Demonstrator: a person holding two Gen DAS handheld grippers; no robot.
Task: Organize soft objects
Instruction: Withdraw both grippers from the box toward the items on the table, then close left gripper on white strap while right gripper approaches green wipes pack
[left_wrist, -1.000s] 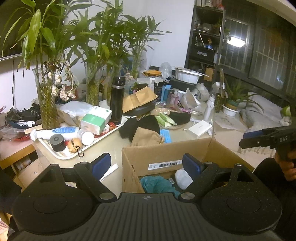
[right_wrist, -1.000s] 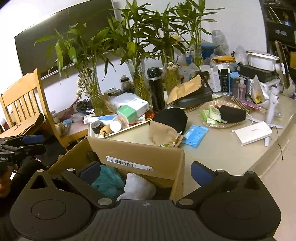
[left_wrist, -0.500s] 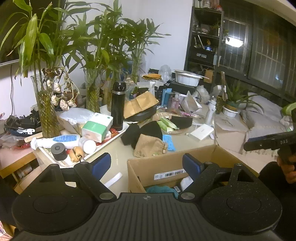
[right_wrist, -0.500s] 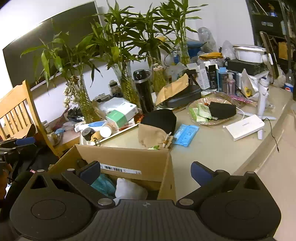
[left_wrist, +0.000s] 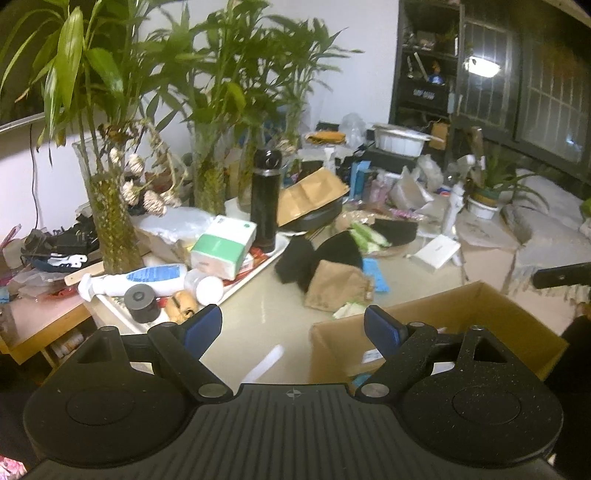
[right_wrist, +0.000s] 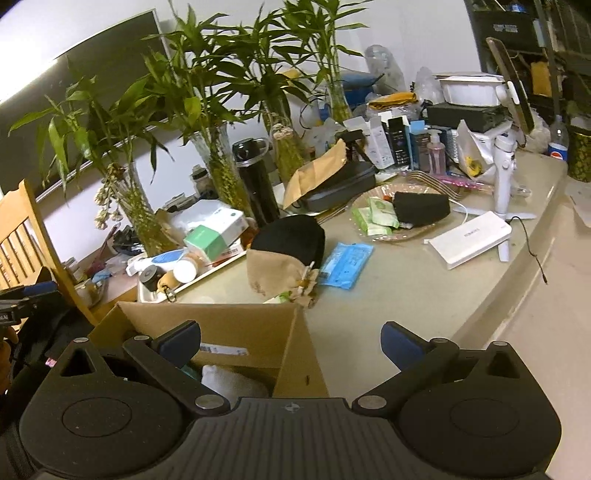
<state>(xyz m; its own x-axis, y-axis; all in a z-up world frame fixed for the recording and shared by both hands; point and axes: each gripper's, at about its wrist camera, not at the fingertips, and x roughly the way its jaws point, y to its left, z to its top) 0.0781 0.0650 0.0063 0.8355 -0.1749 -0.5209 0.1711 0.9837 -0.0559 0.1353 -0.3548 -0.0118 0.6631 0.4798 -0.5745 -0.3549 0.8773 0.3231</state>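
Right wrist view, cardboard box (right_wrist: 236, 325) below open, empty right claw (right_wrist: 291, 341).

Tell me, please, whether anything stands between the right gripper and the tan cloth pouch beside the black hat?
The right gripper is open and hangs over the cardboard box. The box's far wall rises between it and the tan pouch, which lies just behind that wall, against the black hat. Nothing else visible intervenes.

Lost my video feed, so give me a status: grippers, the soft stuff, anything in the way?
Left gripper, right gripper open, empty. Tan pouch, black hat out on the table; cardboard box holds white cloth. Clutter all around.
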